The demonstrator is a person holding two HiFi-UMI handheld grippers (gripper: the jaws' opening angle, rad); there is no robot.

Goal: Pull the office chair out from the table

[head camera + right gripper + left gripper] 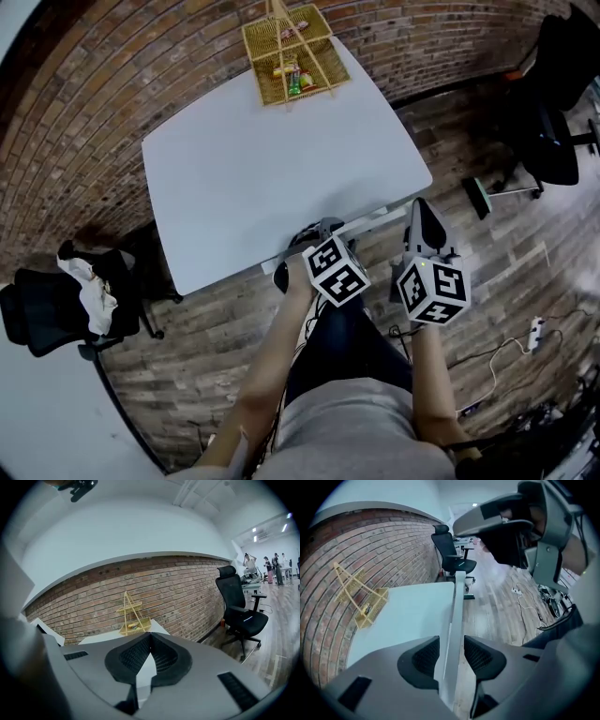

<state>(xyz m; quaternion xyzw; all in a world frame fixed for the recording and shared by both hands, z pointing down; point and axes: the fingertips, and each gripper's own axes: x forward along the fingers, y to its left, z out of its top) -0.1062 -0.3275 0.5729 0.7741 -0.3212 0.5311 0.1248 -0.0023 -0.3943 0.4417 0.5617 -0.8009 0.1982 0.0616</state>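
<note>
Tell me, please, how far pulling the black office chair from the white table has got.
Done: nothing evident. In hand: the open left gripper straddles the white table's edge; the right gripper is shut, empty. Left: gripping the cloth-draped black office chair, untouched.

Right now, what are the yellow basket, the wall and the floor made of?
The basket looks like woven bamboo or wicker: thin yellow slats. The wall is red brick with mortar lines. The floor looks like matte wood planks, maybe laminate.

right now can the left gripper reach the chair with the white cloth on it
Probably not: the left gripper sits open astride the table edge, and that chair stands off past the table's corner.
</note>
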